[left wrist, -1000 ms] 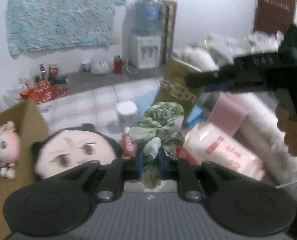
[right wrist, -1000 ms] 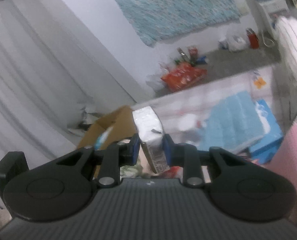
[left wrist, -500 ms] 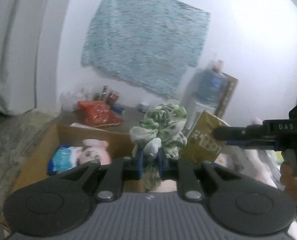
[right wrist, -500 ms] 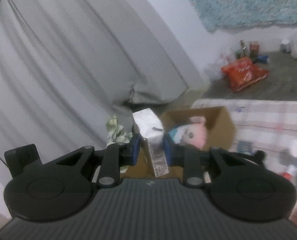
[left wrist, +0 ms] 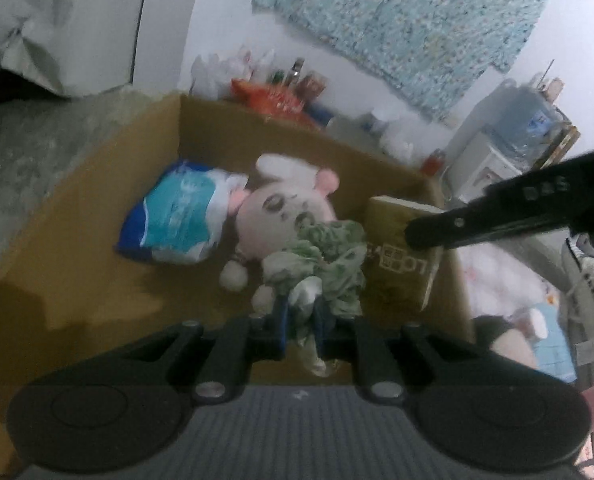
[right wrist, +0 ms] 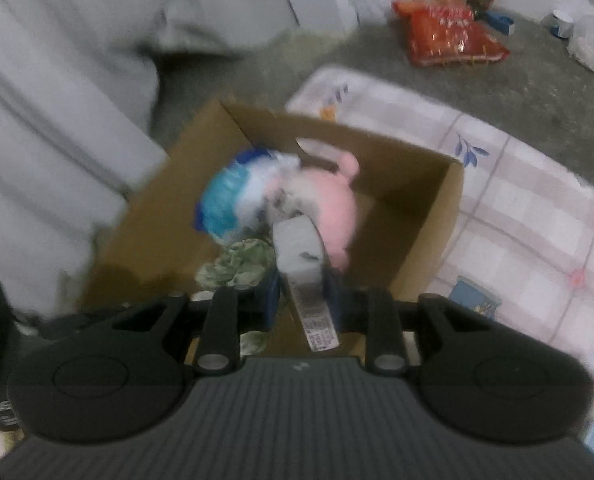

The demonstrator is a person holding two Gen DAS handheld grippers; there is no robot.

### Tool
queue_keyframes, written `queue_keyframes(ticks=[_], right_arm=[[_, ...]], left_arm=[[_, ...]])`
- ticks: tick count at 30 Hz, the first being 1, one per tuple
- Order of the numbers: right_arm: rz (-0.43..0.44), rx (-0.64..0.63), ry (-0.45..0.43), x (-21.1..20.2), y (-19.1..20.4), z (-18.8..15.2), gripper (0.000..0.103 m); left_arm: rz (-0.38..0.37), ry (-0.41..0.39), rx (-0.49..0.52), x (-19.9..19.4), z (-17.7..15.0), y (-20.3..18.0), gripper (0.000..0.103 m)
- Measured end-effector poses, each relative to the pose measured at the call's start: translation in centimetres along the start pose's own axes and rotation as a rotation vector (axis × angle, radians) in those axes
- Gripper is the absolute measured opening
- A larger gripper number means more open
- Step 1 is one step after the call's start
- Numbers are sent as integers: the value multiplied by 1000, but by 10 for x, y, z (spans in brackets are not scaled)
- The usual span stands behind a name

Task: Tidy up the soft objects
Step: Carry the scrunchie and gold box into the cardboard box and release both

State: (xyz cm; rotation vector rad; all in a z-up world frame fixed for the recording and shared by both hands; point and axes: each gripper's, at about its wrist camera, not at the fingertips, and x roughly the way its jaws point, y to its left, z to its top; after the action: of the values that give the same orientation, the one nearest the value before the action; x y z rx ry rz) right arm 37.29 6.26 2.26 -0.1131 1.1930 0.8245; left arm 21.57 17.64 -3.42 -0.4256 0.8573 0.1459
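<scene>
Left tool (left wrist: 300,322) pinching green cloth (left wrist: 321,260), right tool (right wrist: 303,294) pinching white packet (right wrist: 303,258); both hang over the open cardboard box (right wrist: 437,216) filling frame centre, floor directly below.

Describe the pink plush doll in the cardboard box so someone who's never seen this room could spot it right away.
Find the open cardboard box on the floor beside the grey curtain. Inside it, the pink plush doll lies against a blue and white plastic-wrapped pack. It is the only thing there with a drawn face, a round pink head and small white feet.
</scene>
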Motion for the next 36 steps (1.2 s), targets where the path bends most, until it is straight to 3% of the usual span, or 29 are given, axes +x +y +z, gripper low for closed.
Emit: queue_keyframes(ticks=[7,13,19,23,31,34,36], right_arm=[[-152,-111,119,50,4,26,26],[-285,-197,110,69,0,35,26],[-213,-234,54,46,14,31,26],[-123,-197,-4,13,22,19,26],[68,-88,-159,-71,27,-70,26],[86,-17,-196,-89,14,-103,26],[66,14,-223,-100,5,-123,26]], left_arm=[[-6,42,-28,21,-5,19,13],[-10,43,-30,29,-2,13,13],[-1,33,-27,24,-2,15,13],[-37,80,5,32,2,10,13],[-107,269,21,78,15,-5,14],[-170,294,-12,90,13,-10,16],[-137,295,21,95,9,-17,21]])
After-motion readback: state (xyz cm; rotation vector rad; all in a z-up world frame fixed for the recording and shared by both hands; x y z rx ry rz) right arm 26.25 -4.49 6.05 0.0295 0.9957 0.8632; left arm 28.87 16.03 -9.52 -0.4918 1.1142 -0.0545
